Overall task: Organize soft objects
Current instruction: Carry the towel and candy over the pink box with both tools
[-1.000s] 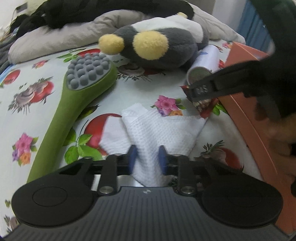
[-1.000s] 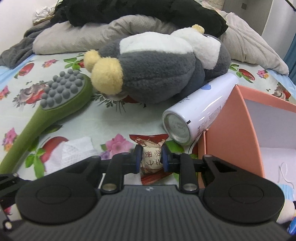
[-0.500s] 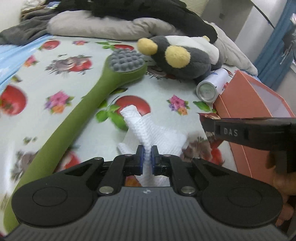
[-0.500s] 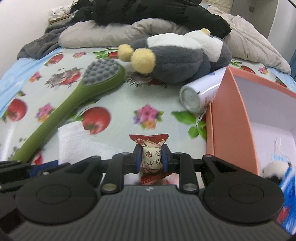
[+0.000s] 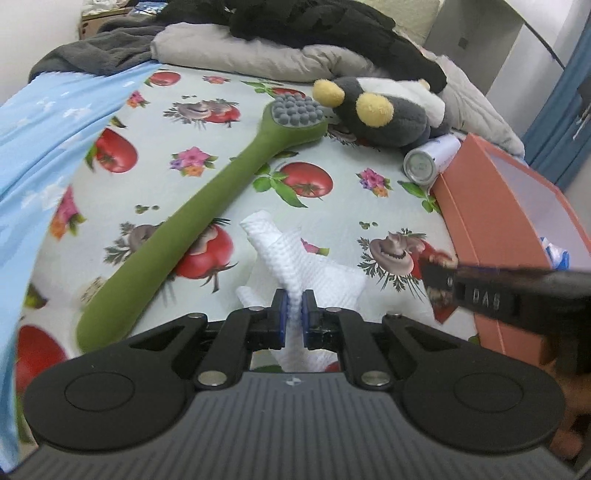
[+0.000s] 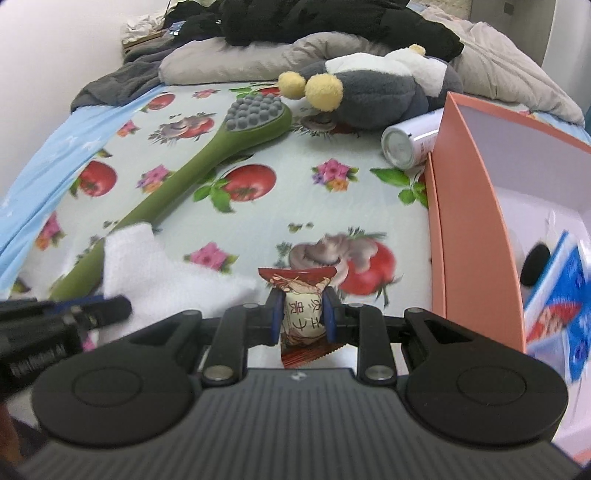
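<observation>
My left gripper (image 5: 293, 312) is shut on a white textured cloth (image 5: 291, 262) and holds it lifted above the bed; the cloth also shows in the right wrist view (image 6: 147, 269). My right gripper (image 6: 303, 314) is shut on a red and cream snack packet (image 6: 301, 314), held above the bed just left of the orange box (image 6: 465, 229). The box (image 5: 498, 206) holds a blue packet (image 6: 565, 302) and a small black and white plush. A grey and white plush toy (image 6: 373, 88) with yellow feet lies at the far end of the bed.
A long green massage brush (image 5: 207, 218) lies diagonally on the tomato-print sheet (image 6: 295, 206). A white spray can (image 6: 410, 138) lies between the plush and the box. Pillows and dark clothes (image 6: 314, 29) are piled at the back. A blue sheet (image 5: 44, 140) covers the left edge.
Both grippers have pulled back and risen from the bed. The left closed on the cloth and lifted it. The right carried the snack packet back alongside the orange box.
</observation>
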Available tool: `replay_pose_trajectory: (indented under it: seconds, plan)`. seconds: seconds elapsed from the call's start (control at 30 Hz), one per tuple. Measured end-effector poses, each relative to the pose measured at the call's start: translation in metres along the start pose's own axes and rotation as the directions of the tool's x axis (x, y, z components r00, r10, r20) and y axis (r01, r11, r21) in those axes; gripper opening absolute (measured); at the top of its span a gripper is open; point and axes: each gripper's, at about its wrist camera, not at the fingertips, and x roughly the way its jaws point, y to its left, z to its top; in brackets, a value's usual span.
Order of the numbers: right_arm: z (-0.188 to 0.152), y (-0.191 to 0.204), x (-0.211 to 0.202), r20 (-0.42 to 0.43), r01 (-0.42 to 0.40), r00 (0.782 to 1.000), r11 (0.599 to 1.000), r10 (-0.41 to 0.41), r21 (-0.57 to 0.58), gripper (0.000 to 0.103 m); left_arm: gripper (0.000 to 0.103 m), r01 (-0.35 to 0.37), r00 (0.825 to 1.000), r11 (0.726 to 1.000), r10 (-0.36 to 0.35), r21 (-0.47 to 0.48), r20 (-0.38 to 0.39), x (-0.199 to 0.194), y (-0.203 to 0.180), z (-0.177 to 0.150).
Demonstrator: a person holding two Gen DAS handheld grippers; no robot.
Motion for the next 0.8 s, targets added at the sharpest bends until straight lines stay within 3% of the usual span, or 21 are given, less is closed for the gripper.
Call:
replay_pose_trajectory:
  seconds: [0.2, 0.8]
  plan:
    - [-0.012, 0.006, -0.025, 0.013, -0.014, 1.000, 1.000, 0.014, -0.003, 0.027, 0.010, 0.005, 1.000, 1.000, -0.005, -0.007, 0.020, -0.033, 0.002, 0.001]
    - [-0.018, -0.002, -0.150, 0.204, -0.064, 0.978, 0.996, 0.050, 0.058, 0.027, 0.010, 0.068, 0.990, 0.997, -0.072, 0.041, 0.125, -0.135, -0.031, -0.009]
